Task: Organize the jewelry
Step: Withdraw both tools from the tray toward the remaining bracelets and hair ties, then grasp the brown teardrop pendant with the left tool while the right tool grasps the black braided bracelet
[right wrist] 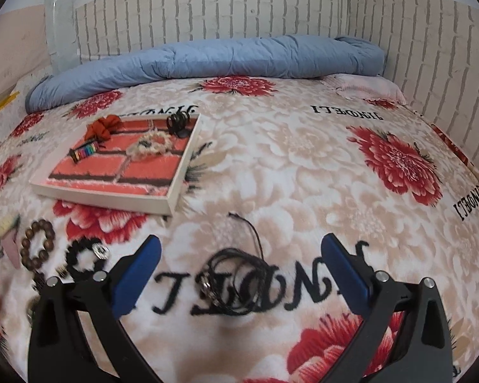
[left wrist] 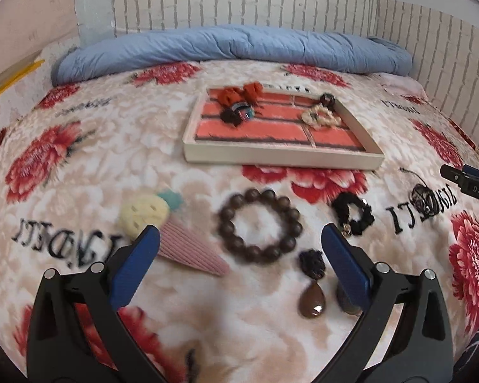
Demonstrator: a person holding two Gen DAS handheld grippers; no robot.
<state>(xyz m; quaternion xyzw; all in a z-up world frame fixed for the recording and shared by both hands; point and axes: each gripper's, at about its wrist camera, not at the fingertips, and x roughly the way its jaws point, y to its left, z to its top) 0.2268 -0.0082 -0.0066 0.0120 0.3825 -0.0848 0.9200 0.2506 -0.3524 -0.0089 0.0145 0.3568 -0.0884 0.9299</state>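
My left gripper (left wrist: pixel 239 239) is open and empty above a brown bead bracelet (left wrist: pixel 260 226). Around it on the floral blanket lie a knitted ice-cream hair clip (left wrist: pixel 172 233), a black scrunchie (left wrist: pixel 353 213) and a dark drop earring (left wrist: pixel 312 290). A shallow tray (left wrist: pixel 281 154) with a brick-pattern lining holds a red scrunchie (left wrist: pixel 239 94), a colourful clip (left wrist: pixel 242 112) and a cream bracelet (left wrist: pixel 322 117). My right gripper (right wrist: pixel 241 245) is open and empty over a coiled black cord necklace (right wrist: pixel 236 282). The tray (right wrist: pixel 172 172) lies to its far left.
A rolled blue duvet (left wrist: pixel 233 48) lies along the back of the bed, with brick-pattern walls behind and to the right. The right gripper's tip (left wrist: pixel 466 182) shows at the right edge of the left wrist view. The bracelet (right wrist: pixel 36 244) and the scrunchie (right wrist: pixel 84 255) show at the right view's left.
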